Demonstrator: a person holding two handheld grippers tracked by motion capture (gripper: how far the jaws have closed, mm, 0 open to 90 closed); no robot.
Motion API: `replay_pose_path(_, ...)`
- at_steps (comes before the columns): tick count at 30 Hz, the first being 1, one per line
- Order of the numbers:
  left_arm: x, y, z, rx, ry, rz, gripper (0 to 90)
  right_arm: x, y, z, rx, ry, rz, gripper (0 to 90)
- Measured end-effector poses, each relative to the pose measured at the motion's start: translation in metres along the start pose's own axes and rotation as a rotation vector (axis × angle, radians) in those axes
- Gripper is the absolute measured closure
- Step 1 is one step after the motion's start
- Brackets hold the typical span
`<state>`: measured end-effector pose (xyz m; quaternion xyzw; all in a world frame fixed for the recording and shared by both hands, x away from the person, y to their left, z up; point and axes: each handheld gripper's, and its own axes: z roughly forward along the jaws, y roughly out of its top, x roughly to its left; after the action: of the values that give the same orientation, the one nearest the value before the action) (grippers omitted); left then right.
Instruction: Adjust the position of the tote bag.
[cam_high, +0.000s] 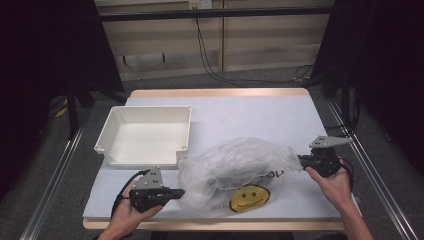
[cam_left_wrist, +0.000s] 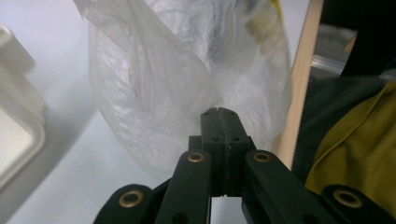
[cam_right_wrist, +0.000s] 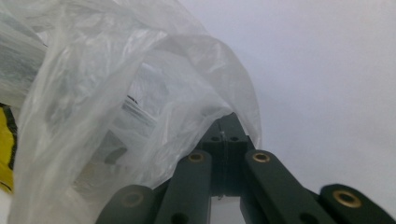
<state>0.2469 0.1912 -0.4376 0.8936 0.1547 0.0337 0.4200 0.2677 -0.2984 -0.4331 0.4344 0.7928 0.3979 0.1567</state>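
A clear plastic bag (cam_high: 235, 170) with a yellow smiley face (cam_high: 249, 198) lies crumpled on the white table top (cam_high: 250, 115), with something dark showing faintly inside it. My left gripper (cam_high: 181, 192) pinches the bag's left edge, its jaws shut on the film (cam_left_wrist: 217, 110). At the bag's right end my right gripper (cam_high: 301, 160) is shut on a gathered fold of the plastic bag (cam_right_wrist: 140, 107), and the film drapes over the jaw tips (cam_right_wrist: 227, 126). Both grippers sit low near the table.
An empty white plastic bin (cam_high: 145, 134) stands at the left rear of the table, just behind the bag's left end. The table's wooden front edge (cam_left_wrist: 299, 93) runs close to my left gripper. Dark curtains and metal rails flank the table.
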Motion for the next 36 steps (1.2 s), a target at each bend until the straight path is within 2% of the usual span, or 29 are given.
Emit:
replay_pose_path(4, 0.003, -0.01, 0.015, 0.055, -0.014, -0.02, 90.0, -0.002, -0.011, 0.01, 0.056, -0.017, 0.004, 90.0)
replay_pose_path(6, 0.005, -0.011, 0.02, 0.051, -0.035, -0.04, 90.0, -0.005, -0.015, 0.014, 0.077, -0.021, 0.0, 90.0)
replay_pose_path(8, 0.007, -0.01, 0.024, 0.076, -0.023, -0.032, 90.0, -0.007, -0.018, 0.019, 0.101, -0.023, 0.017, 90.0)
replay_pose_path(9, 0.008, -0.01, 0.027, 0.079, -0.011, -0.028, 90.0, -0.009, -0.02, 0.022, 0.108, -0.026, 0.007, 90.0)
replay_pose_path(10, 0.01, -0.011, 0.028, 0.097, -0.009, -0.021, 90.0, -0.009, -0.021, 0.024, 0.124, -0.028, 0.018, 90.0)
replay_pose_path(11, 0.01, -0.011, 0.028, 0.097, -0.009, -0.021, 90.0, -0.009, -0.021, 0.024, 0.124, -0.028, 0.018, 90.0)
replay_pose_path(12, 0.012, -0.014, 0.028, 0.118, 0.008, -0.028, 90.0, -0.009, -0.023, 0.026, 0.129, -0.032, 0.011, 90.0)
replay_pose_path(14, 0.013, -0.018, 0.03, 0.1, 0.004, -0.038, 90.0, -0.008, -0.027, 0.032, 0.156, -0.039, -0.002, 90.0)
replay_pose_path(17, 0.015, -0.019, 0.031, 0.114, 0.004, -0.042, 90.0, -0.007, -0.028, 0.033, 0.15, -0.045, 0.001, 90.0)
replay_pose_path(21, 0.015, -0.02, 0.032, 0.099, 0.017, -0.051, 90.0, -0.009, -0.031, 0.032, 0.141, -0.04, 0.022, 90.0)
replay_pose_path(22, 0.015, -0.02, 0.031, 0.12, 0.022, -0.037, 90.0, -0.009, -0.032, 0.031, 0.136, -0.037, 0.028, 90.0)
replay_pose_path(23, 0.015, -0.019, 0.032, 0.114, 0.031, -0.026, 90.0, -0.009, -0.032, 0.032, 0.13, -0.038, 0.033, 90.0)
replay_pose_path(25, 0.014, -0.02, 0.033, 0.104, 0.033, -0.036, 90.0, -0.009, -0.032, 0.031, 0.135, -0.042, 0.023, 90.0)
replay_pose_path(27, 0.015, -0.021, 0.032, 0.091, 0.019, -0.062, 90.0, -0.008, -0.032, 0.032, 0.133, -0.049, 0.007, 90.0)
replay_pose_path(28, 0.017, -0.021, 0.03, 0.099, 0.007, -0.07, 90.0, -0.008, -0.032, 0.031, 0.132, -0.052, 0.009, 90.0)
replay_pose_path(29, 0.017, -0.022, 0.029, 0.094, 0.004, -0.079, 90.0, -0.009, -0.032, 0.031, 0.13, -0.04, 0.005, 85.5)
replay_pose_path(31, 0.018, -0.022, 0.026, 0.049, -0.014, -0.101, 83.0, -0.008, -0.032, 0.028, 0.114, -0.025, 0.004, 78.6)
replay_pose_path(33, 0.016, -0.02, 0.022, 0.042, -0.008, -0.105, 78.3, -0.007, -0.032, 0.025, 0.094, -0.008, 0.016, 74.1)
replay_pose_path(36, 0.015, -0.019, 0.017, 0.002, -0.008, -0.121, 69.9, -0.008, -0.033, 0.02, 0.071, 0.009, 0.041, 65.0)
